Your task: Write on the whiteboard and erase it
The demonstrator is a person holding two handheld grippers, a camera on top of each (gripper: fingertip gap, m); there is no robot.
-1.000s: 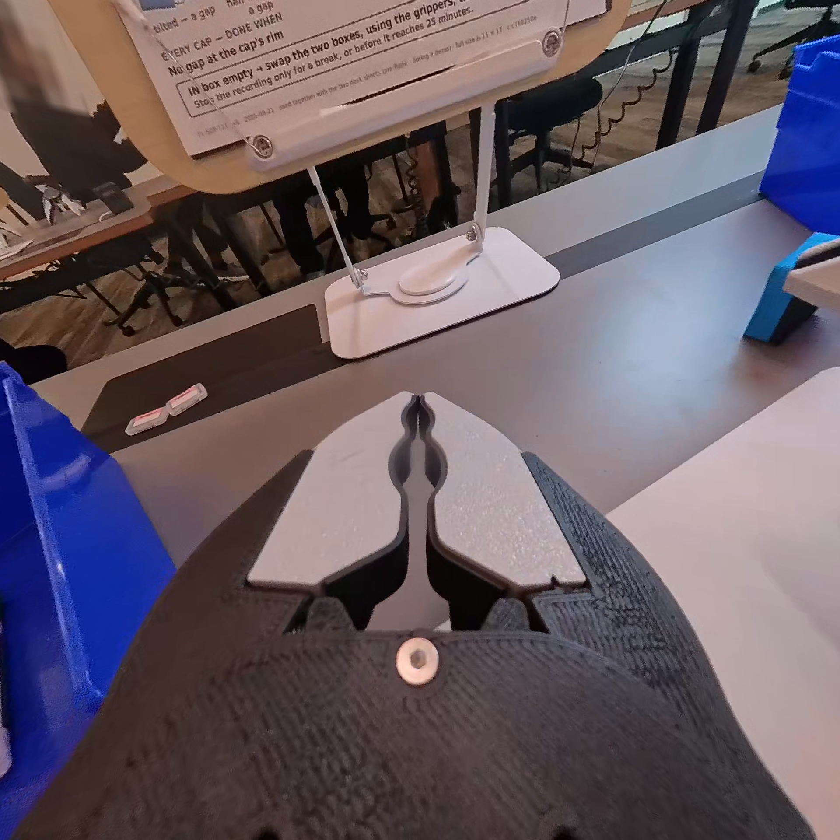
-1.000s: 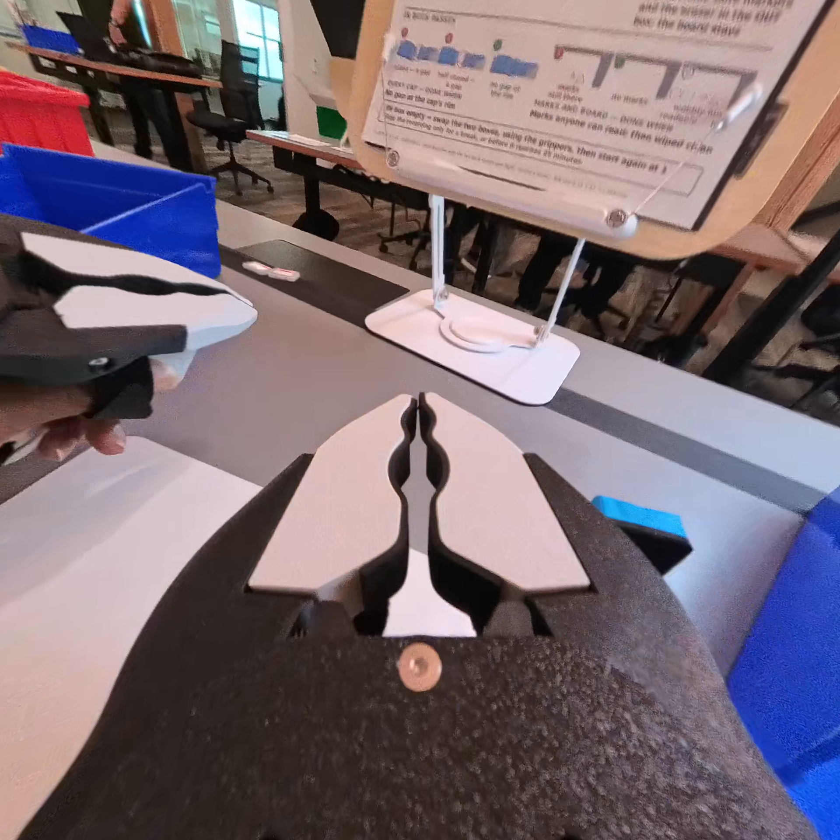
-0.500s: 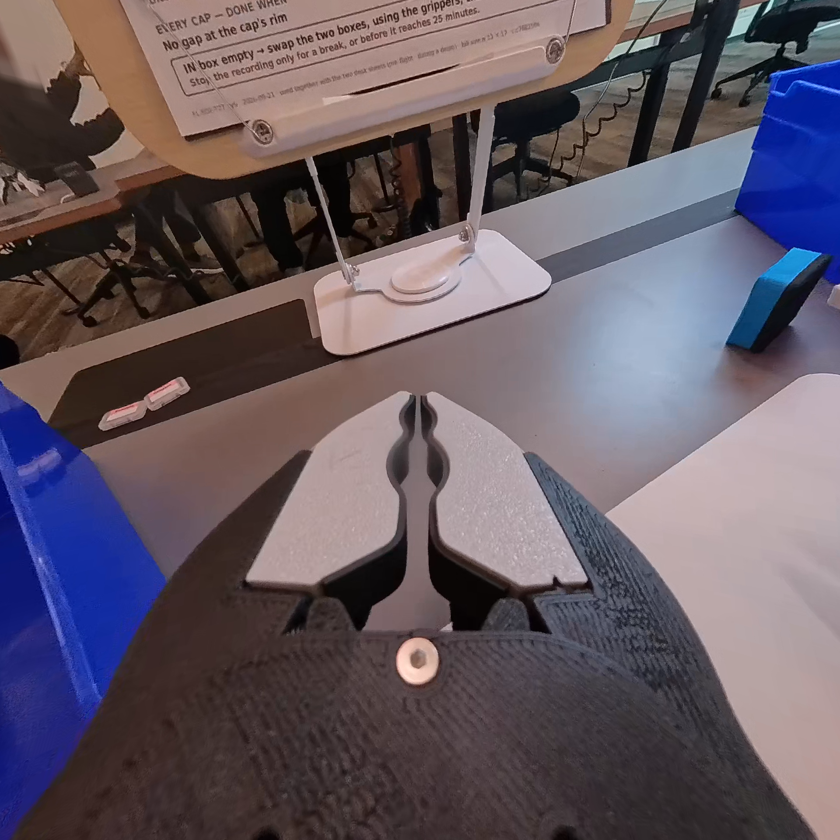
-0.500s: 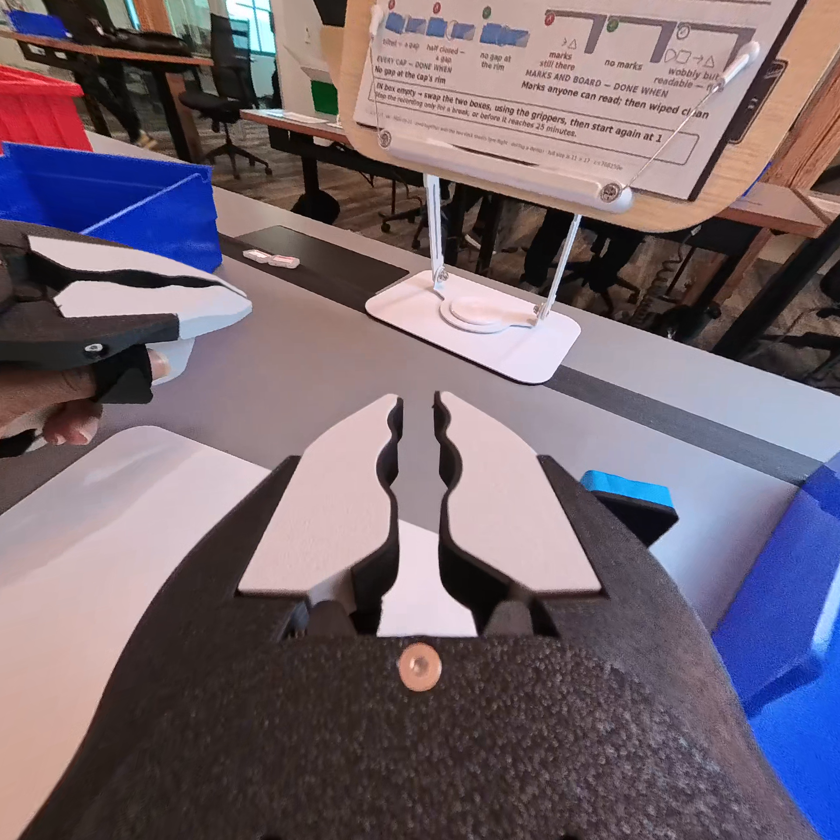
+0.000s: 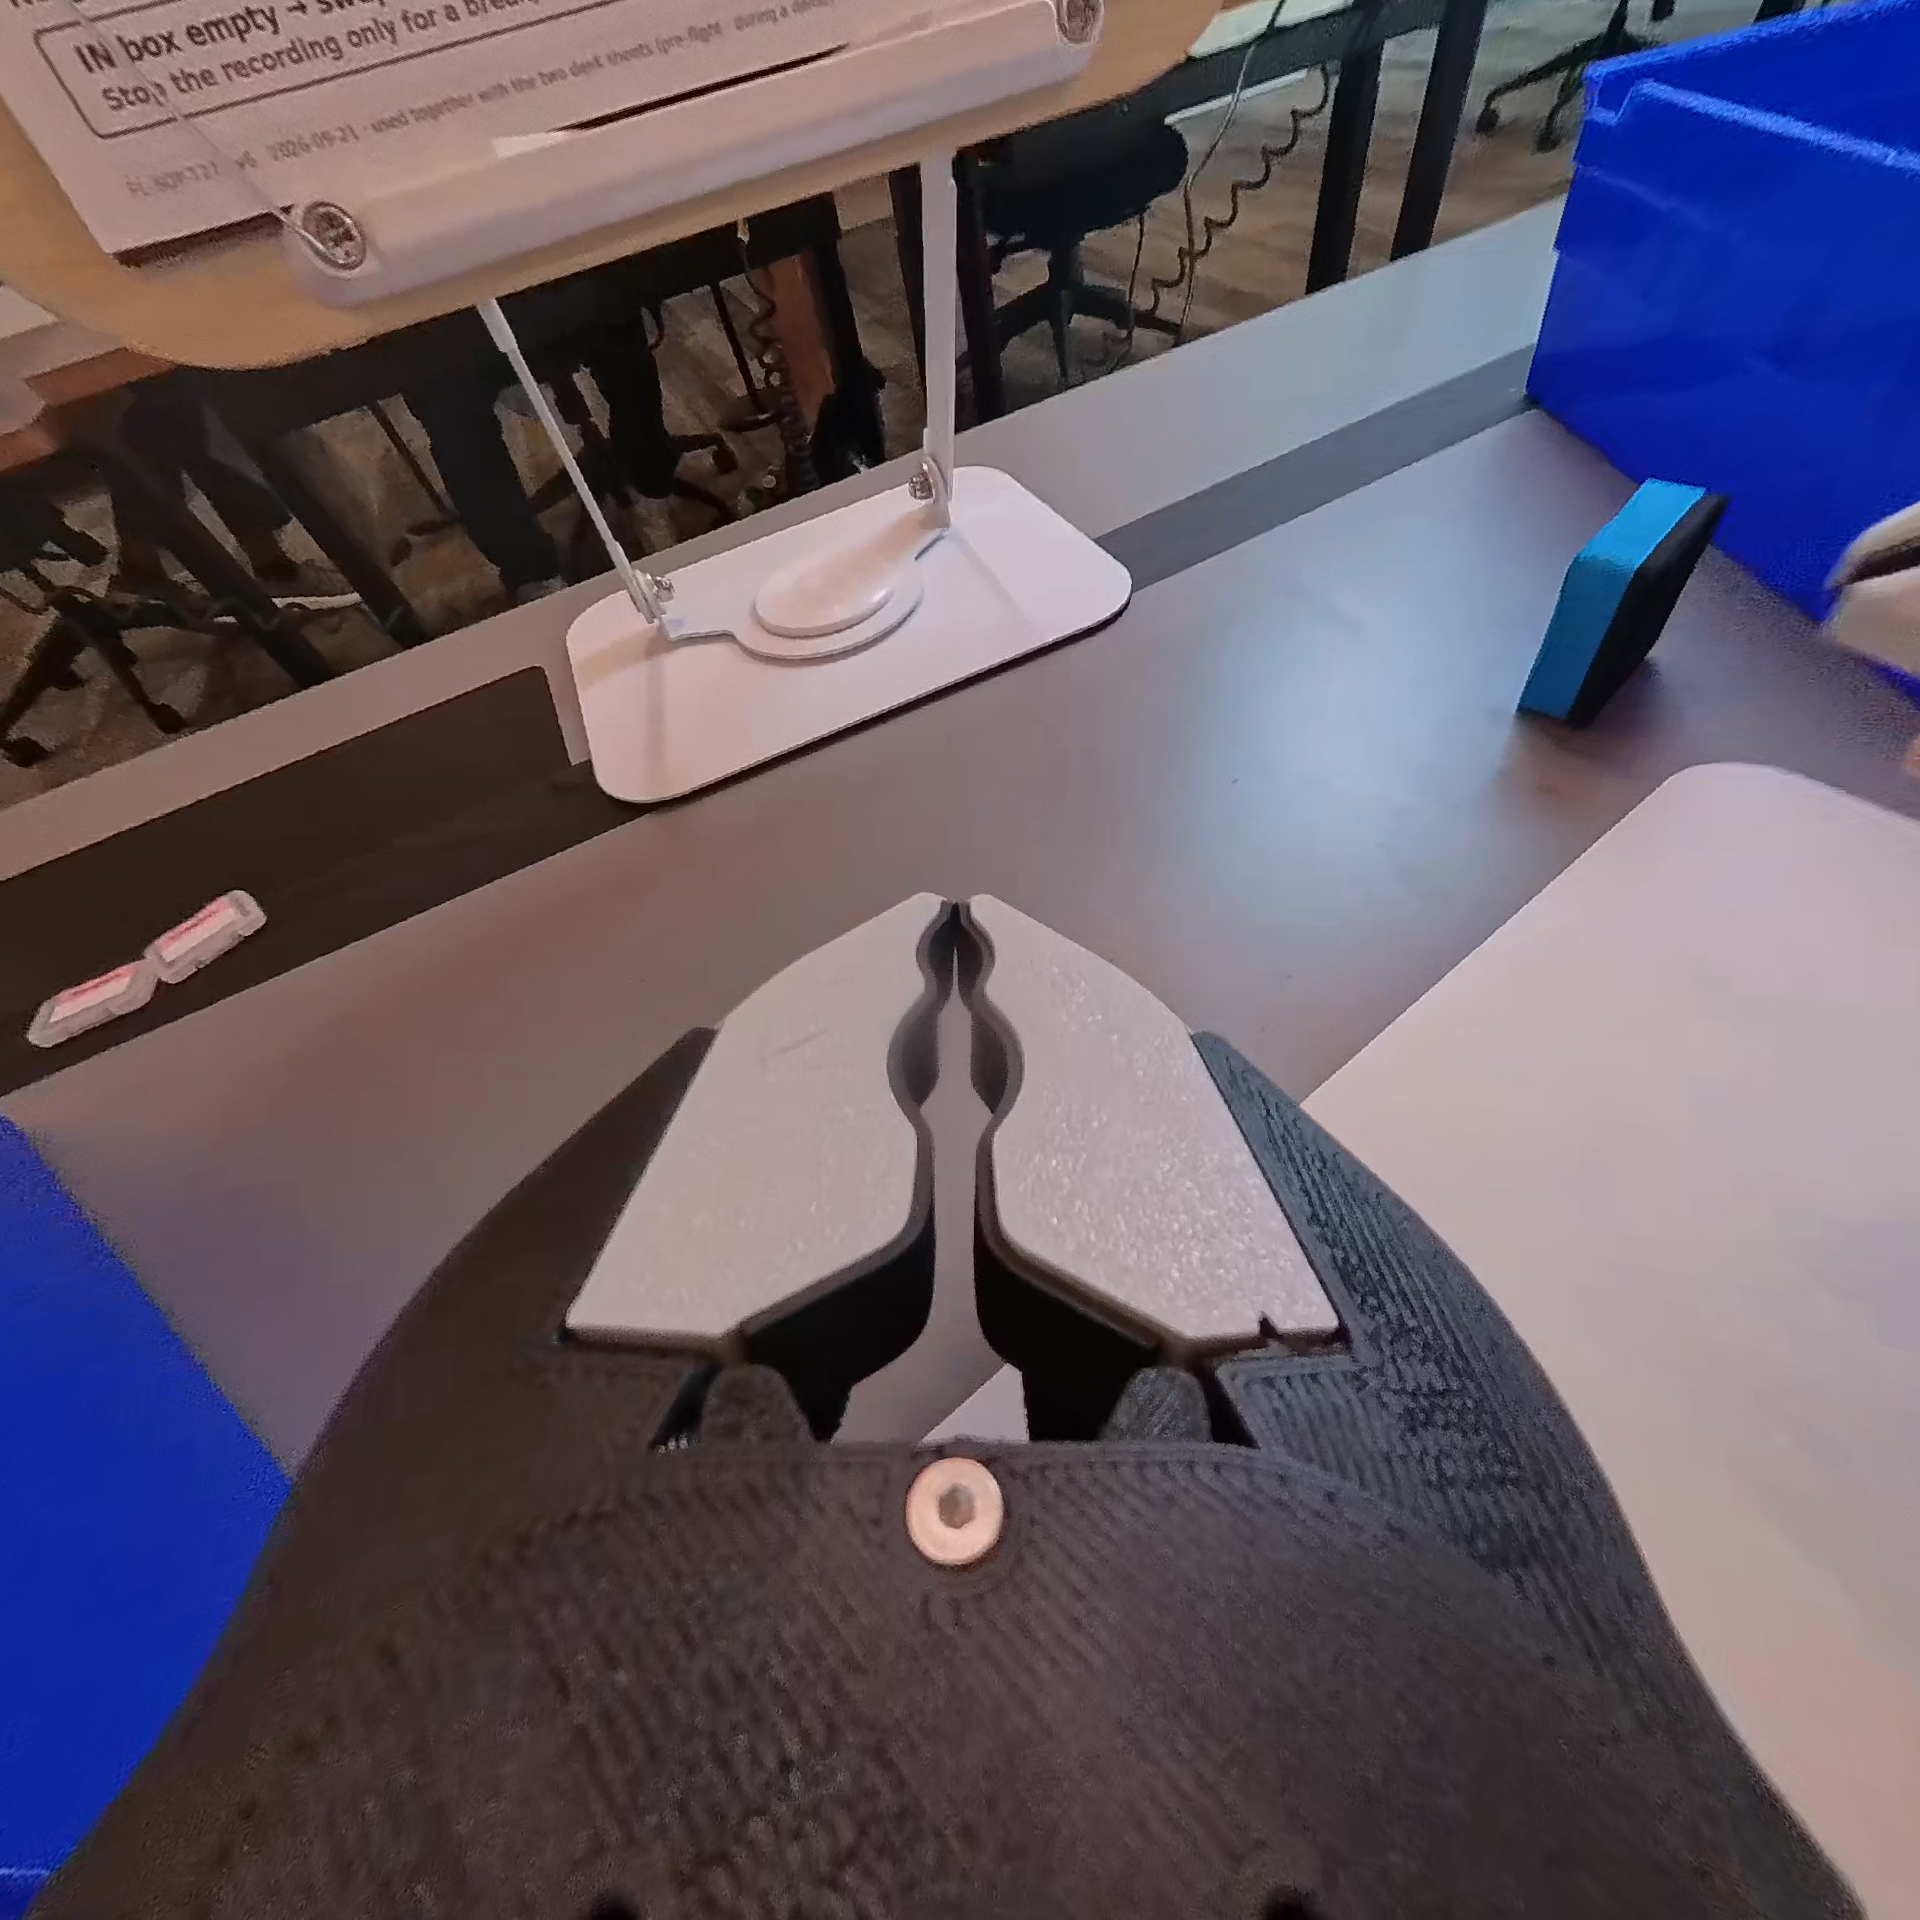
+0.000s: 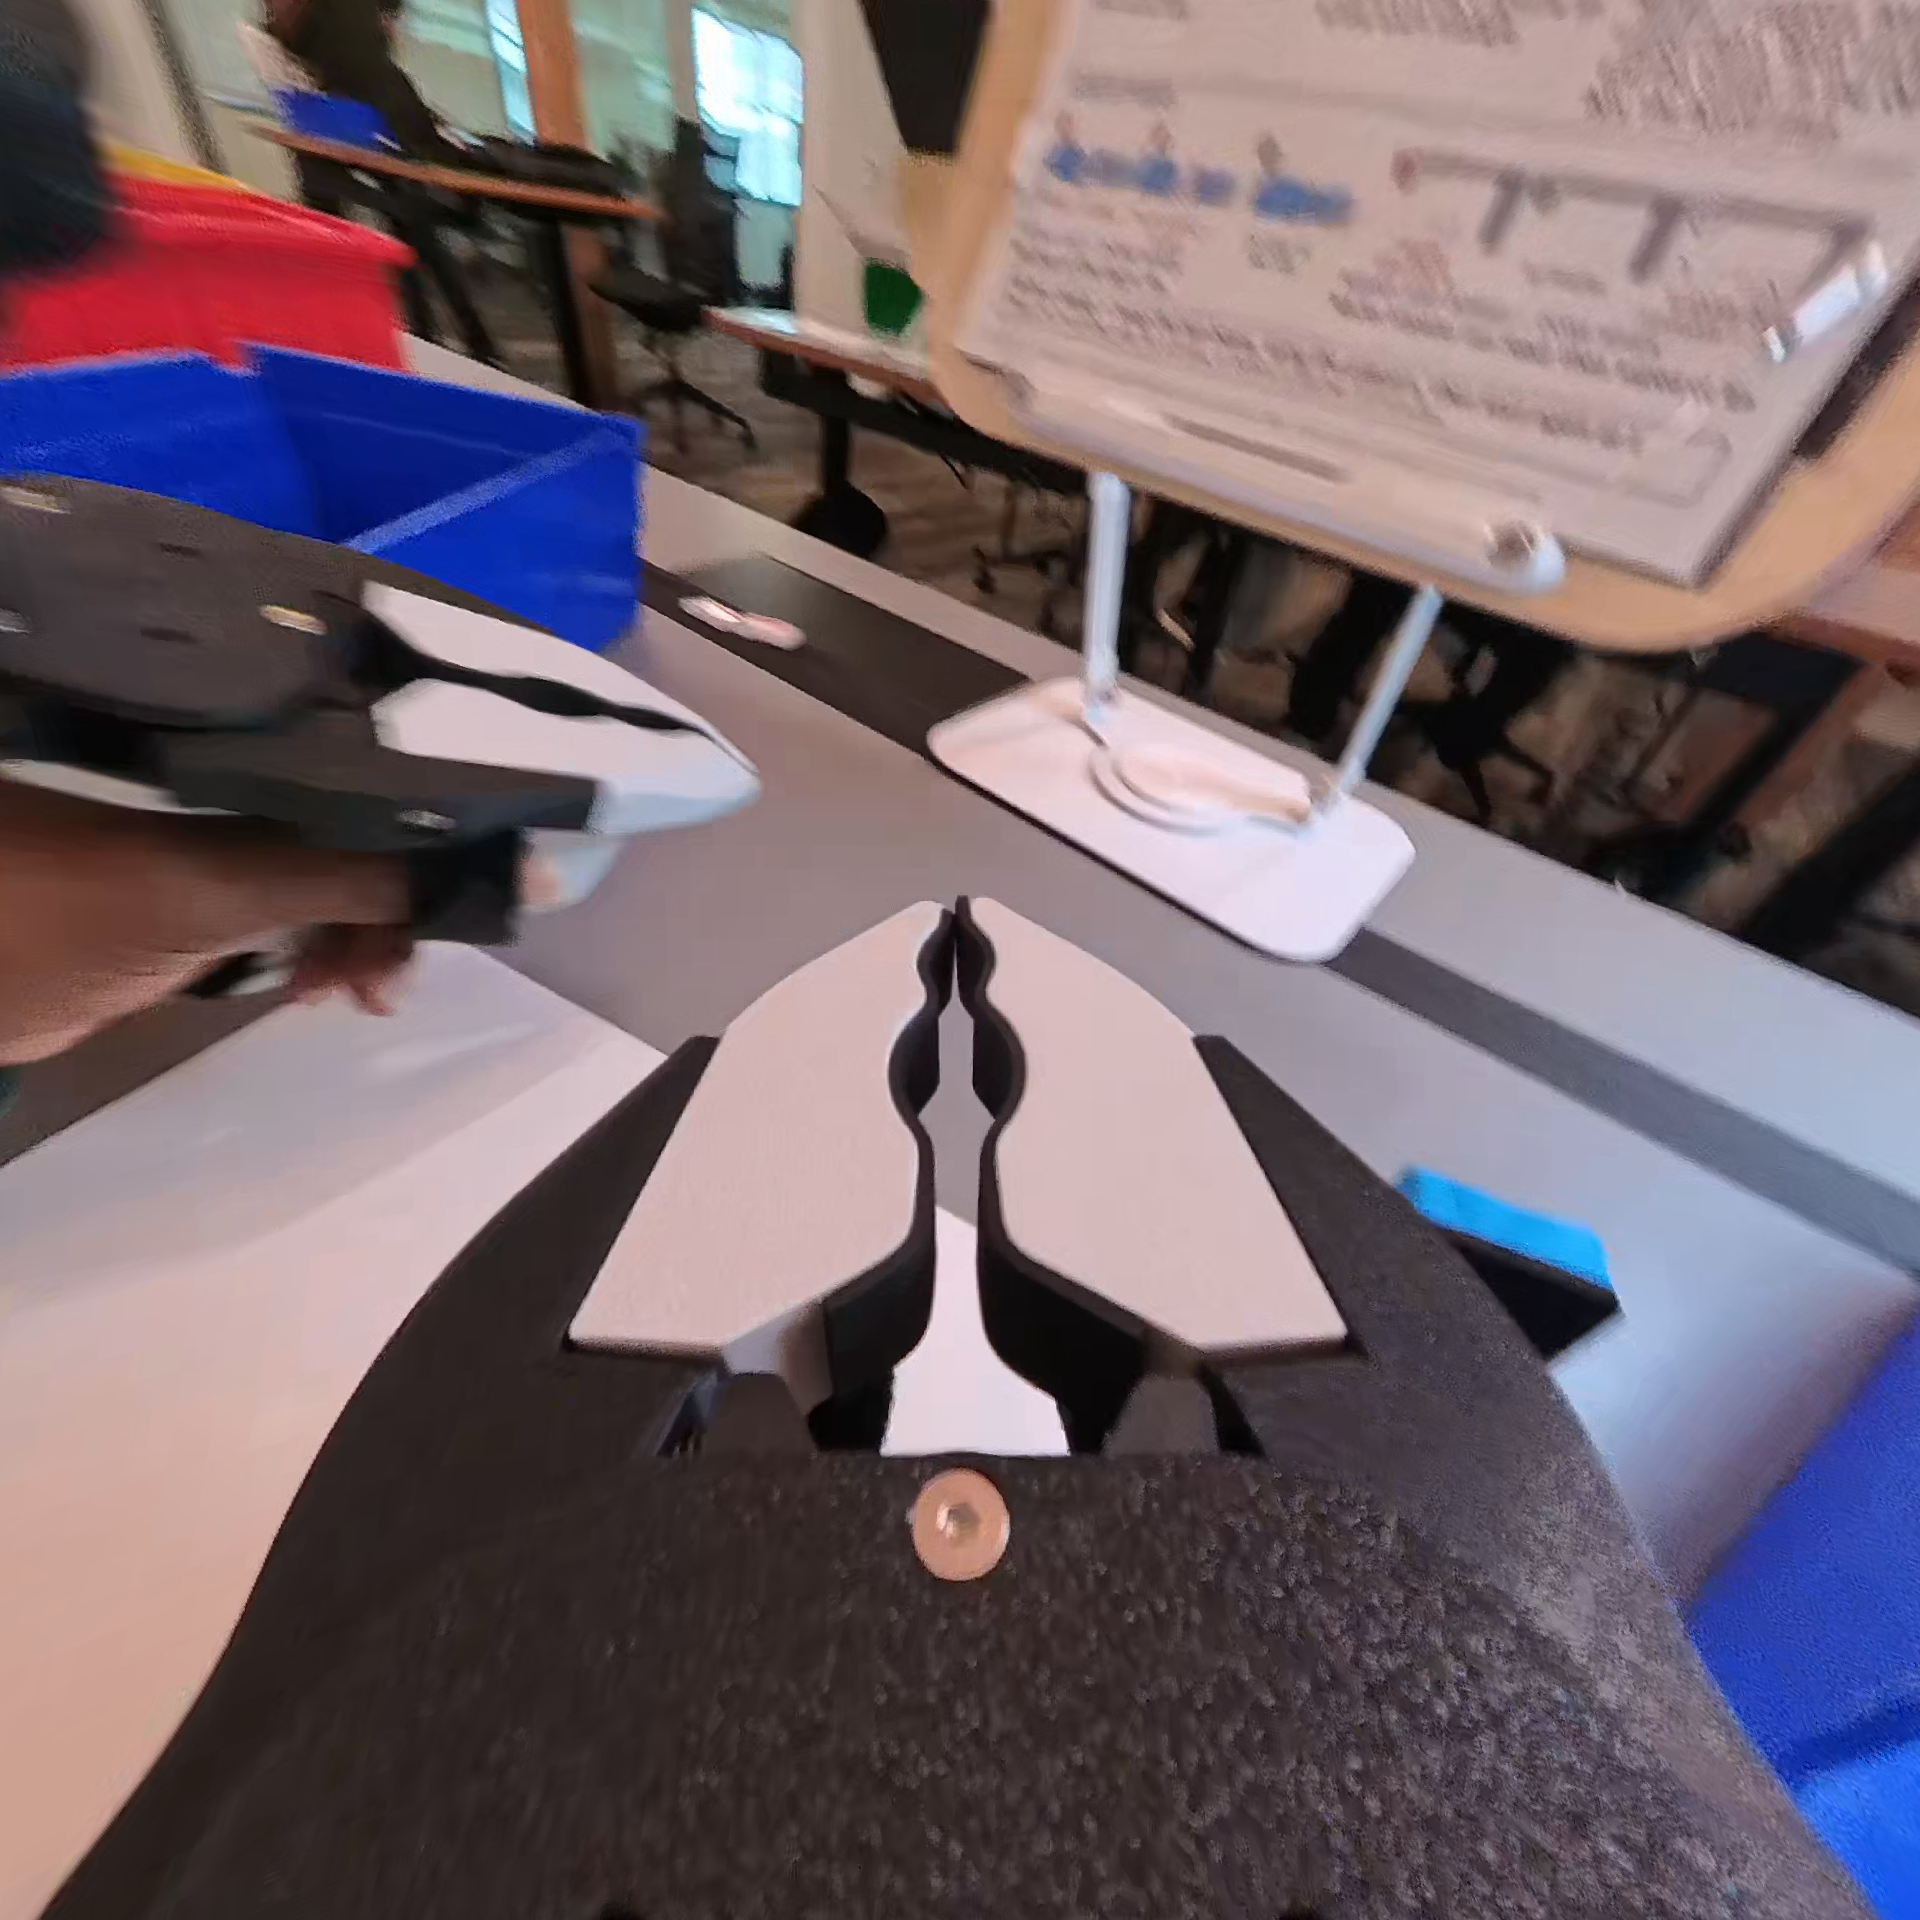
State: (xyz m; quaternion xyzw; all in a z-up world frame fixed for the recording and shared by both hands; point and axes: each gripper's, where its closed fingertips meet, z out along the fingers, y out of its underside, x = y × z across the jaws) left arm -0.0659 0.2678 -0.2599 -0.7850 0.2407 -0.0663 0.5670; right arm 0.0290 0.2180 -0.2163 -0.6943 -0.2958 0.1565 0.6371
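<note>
A blue bin [image 5: 94,1403] sits at the far left of the grey desk [image 5: 1195,790], near two small red-and-white cards [image 5: 145,966] on a dark strip. The left gripper [image 5: 954,914] hovers over the desk with its jaws together and nothing between them. Behind it stands a white stand [image 5: 831,644] carrying a printed sheet [image 5: 416,94]. The whiteboard [image 5: 1662,1091] lies flat on the desk at right, its surface bare, with the blue eraser [image 5: 1610,613] just beyond its far edge, beside another blue bin [image 5: 1745,312]. The right gripper [image 6: 954,920], above the whiteboard, also has its jaws together, empty.
</note>
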